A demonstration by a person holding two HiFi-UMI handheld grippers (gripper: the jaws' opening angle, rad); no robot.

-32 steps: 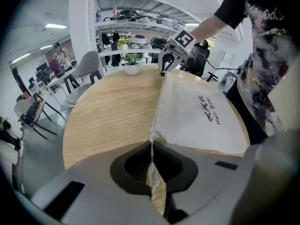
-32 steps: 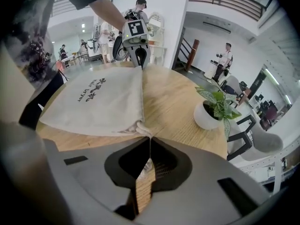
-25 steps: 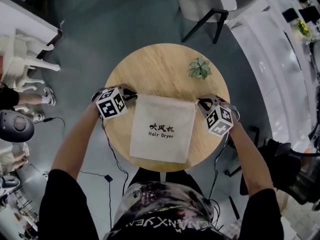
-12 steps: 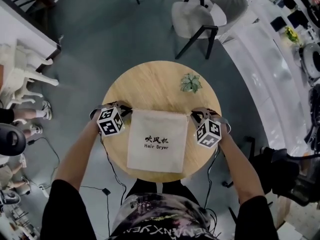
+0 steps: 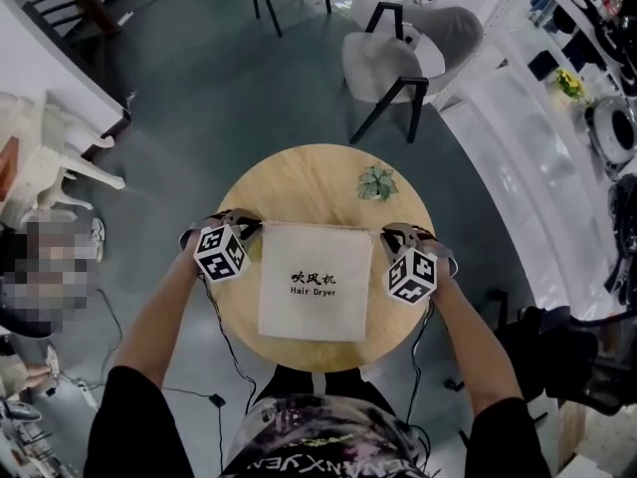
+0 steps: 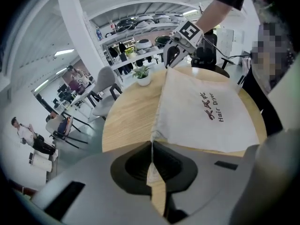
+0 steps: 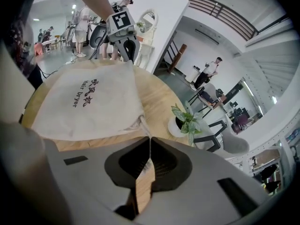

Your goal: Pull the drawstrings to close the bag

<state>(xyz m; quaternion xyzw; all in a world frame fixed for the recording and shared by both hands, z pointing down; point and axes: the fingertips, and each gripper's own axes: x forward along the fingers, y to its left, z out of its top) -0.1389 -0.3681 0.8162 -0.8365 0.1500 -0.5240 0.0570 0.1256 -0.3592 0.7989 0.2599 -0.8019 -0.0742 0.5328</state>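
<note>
The white drawstring bag [image 5: 317, 279] lies on the round wooden worktop [image 5: 309, 182], near a small potted plant [image 5: 376, 182]. The left hand-held gripper [image 6: 151, 144] and the right hand-held gripper [image 7: 150, 140] are each closed tight on 1 drawstring [image 6: 152, 149] at the bag's 2 upper corners.

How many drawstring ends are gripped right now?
2: one drawstring pinched in the left gripper at the bag's left corner, one in the right gripper at its right corner.

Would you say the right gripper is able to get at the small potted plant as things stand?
Likely not yet: the right gripper is shut on the drawstring of the bag. The potted plant stands close by with only bare table between, so releasing first should free the way.
</note>
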